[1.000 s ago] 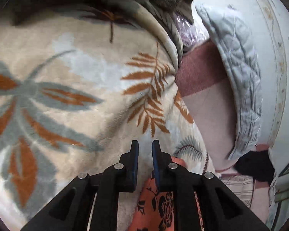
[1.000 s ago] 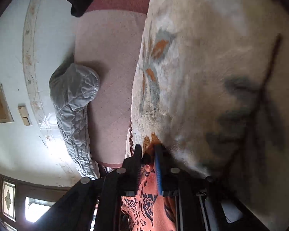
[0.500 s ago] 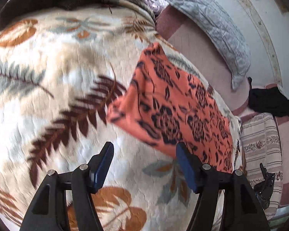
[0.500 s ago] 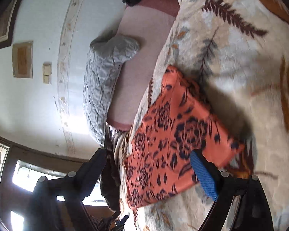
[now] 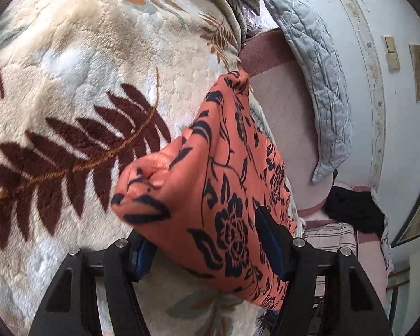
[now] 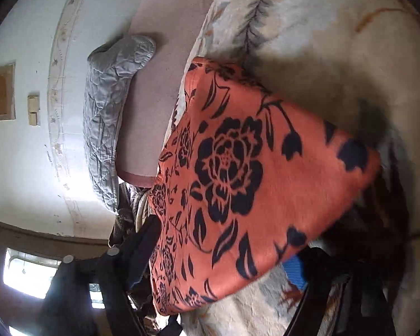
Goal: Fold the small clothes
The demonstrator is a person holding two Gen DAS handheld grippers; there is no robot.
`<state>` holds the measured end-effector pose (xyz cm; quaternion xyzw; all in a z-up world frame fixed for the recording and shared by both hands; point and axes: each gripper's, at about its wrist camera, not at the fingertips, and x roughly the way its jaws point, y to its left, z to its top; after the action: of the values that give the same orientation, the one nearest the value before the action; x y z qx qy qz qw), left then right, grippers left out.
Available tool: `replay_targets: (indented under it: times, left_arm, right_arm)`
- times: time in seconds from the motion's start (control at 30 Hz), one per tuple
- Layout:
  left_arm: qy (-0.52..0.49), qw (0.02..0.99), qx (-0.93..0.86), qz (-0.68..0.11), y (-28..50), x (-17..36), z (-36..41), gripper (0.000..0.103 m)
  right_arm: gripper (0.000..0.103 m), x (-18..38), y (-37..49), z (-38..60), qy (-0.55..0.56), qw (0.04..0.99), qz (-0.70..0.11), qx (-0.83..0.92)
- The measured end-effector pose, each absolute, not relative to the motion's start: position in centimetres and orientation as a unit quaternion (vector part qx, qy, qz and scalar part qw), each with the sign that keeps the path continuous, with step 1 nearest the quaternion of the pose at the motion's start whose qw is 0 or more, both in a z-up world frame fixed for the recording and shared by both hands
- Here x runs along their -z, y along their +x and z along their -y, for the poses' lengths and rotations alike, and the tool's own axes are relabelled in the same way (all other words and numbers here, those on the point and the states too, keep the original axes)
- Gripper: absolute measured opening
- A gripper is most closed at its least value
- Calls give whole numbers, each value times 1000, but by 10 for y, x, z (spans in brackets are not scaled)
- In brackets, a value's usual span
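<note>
Since a second ago both grippers have let go of the orange floral cloth (image 5: 224,196) and drawn back, so it lies folded on the cream leaf-print blanket (image 5: 78,64) near the edge. Left gripper (image 5: 207,247) has its fingers apart astride the cloth's near corner, not visibly pressing; right gripper (image 6: 224,254) is closing, its fingers straddling the near edge, likely for another fold. Beyond lie a pink mattress (image 5: 285,106), a grey quilted pillow (image 6: 109,106) and a pale wall (image 6: 25,154).

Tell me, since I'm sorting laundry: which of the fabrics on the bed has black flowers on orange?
The small folded cloth nearest the claws; the fleece blanket beneath is cream with leaves, the quilt plain grey.
</note>
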<state>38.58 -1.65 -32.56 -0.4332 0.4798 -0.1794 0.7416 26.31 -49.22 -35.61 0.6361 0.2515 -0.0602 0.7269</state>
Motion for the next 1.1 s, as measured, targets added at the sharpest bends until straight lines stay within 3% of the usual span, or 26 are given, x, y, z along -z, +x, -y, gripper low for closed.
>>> replay_targets:
  times: [0.07,0.1,0.13,0.17,0.2,0.33,0.6,0.77,0.87,0.93,1.1]
  left_arm:
    - [-442,742,178,-471,395,328,18,61]
    - [-437,745,174,-472,399,329,20,49]
    - [-429,750,169,-474,403,331,20,35]
    - [-424,752,163,-479,406,333,22,32]
    - [-426,749,161,-481,408,336,23,27]
    - [-412,761,163,-475,405,329,23,18]
    - [-358,794,190,-453,347,278,6,17]
    - [-324,784,157,-505,307,291,-14,18]
    - [-325,752,148,-554,296,320,-28,23]
    - [-367,730,155,-556,295,321,-46,26]
    - [-330,803,96,-488,280,281,-80,32]
  right_arm:
    - [58,362,278,499,646,722,-240,56]
    - [52,365,285,503,644,724,-241,56]
    - [35,366,293,506,637,727,-247,63]
    - [25,368,299,508,629,732,-251,71]
    - [22,369,302,509,625,736,-251,75]
    - [17,354,303,505,606,753,-245,78]
    - [16,304,244,479,569,785,-228,89]
    - [18,312,191,453,566,770,-277,105]
    - [24,346,175,456,620,702,-332,110]
    - [29,354,156,468,674,664,-310,94]
    - [32,310,104,492,632,709,-280,143]
